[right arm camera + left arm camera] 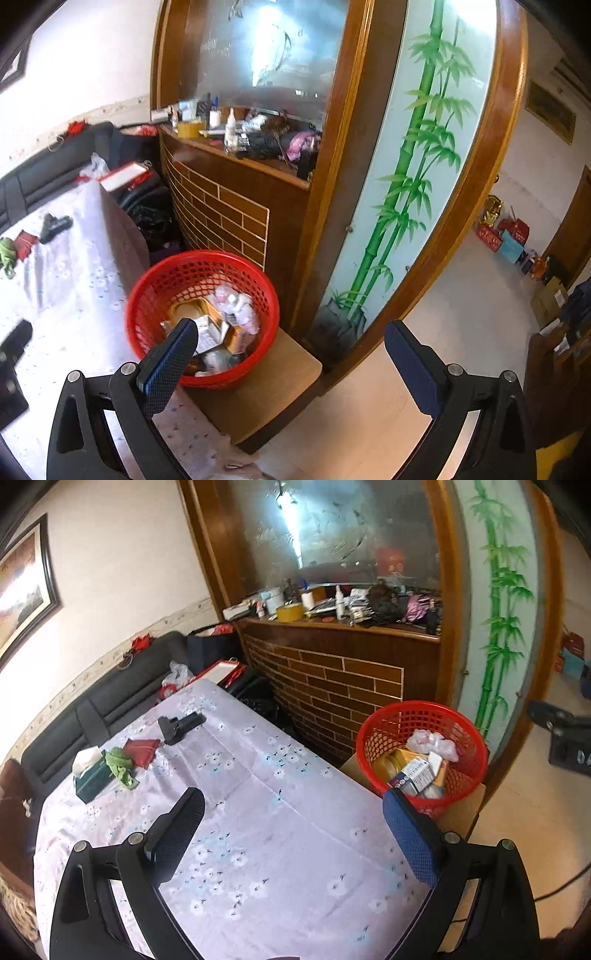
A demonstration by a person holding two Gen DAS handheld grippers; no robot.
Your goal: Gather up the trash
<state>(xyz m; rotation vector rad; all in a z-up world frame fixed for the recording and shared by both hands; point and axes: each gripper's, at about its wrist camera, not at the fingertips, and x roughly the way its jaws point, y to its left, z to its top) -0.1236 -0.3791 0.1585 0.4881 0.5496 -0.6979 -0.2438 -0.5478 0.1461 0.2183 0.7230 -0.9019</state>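
Presently both claws stand wide open and hold nothing. Left claw point(295, 834): hovers over the flowered cloth of the worktop point(266, 849), its near stretch bare between the pads. Right claw point(291, 354): out past the worktop edge, one finger overlapping the rim of the red basket point(147, 288), the other over open floor.

Basket: red mesh, standing on a low wooden stand point(273, 384) just beside the worktop corner, against the brick-patterned cabinet. Already loaded — crumpled plastic, small cartons, a yellow tin or roll, hard to tell which.

Far end of worktop, well apart from the left claw: tissue box point(90, 775), a crumpled green scrap point(120, 766) touching it, a flat red packet point(142, 751) just beside that, then a black device point(179, 725) further back.

Judgement: a drop looks finished, and the hands are between pickups. The green scrap reads as the likeliest remaining trash; the red packet is uncertain.

Next move calls for the left claw to reach the length of the worktop, come down over the scrap, pinch only it clear of the tissue box, then carry it to the basket.
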